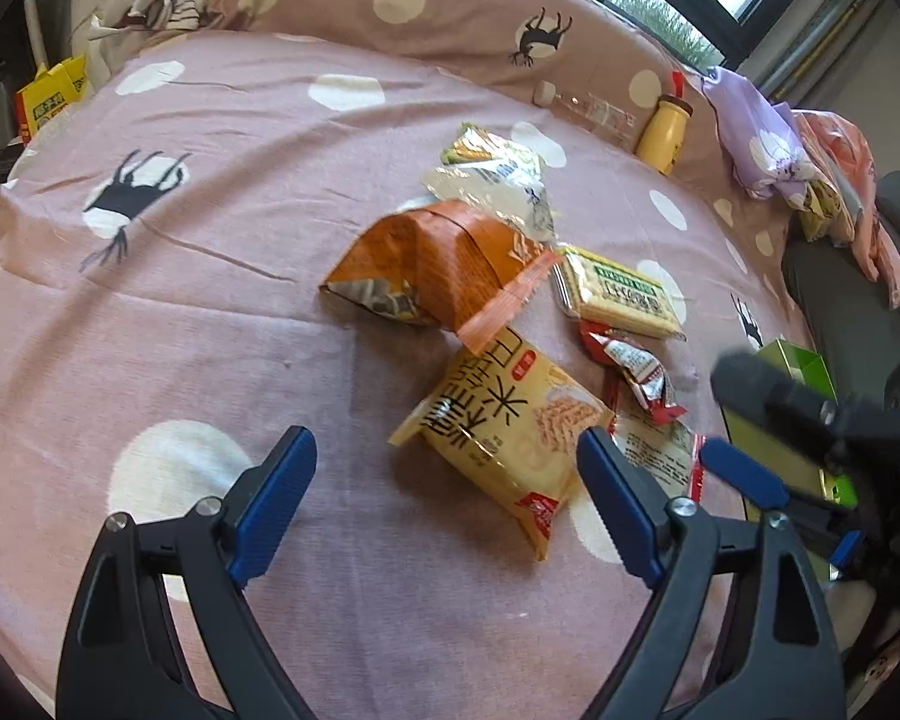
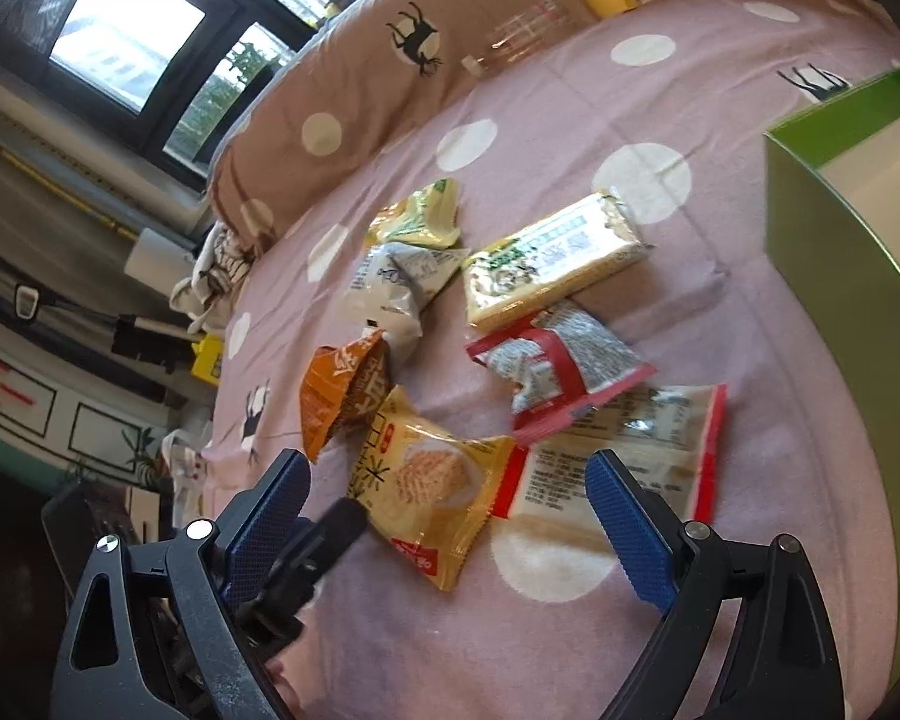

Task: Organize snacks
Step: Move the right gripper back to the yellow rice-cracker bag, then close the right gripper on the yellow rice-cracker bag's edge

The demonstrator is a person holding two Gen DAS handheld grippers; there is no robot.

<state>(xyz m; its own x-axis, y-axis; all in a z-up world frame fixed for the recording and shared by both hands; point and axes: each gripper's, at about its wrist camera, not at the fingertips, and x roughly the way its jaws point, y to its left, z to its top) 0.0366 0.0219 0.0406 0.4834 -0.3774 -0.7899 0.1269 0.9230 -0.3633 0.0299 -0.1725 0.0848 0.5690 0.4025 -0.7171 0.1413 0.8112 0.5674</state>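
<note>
Both pairs of tongs, left (image 1: 447,504) and right (image 2: 447,519), hang spread and empty over a yellow rice-cracker packet (image 1: 504,450), nearest of seven snack packets scattered on a pink dotted bed (image 1: 222,312), with one green box (image 2: 834,228) beside them and two bottles against the pillow.

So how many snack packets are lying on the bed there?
7: yellow packet nearest, white-red, red, orange, biscuit pack, silver-white, yellow-green farthest. Others may be hidden.
</note>
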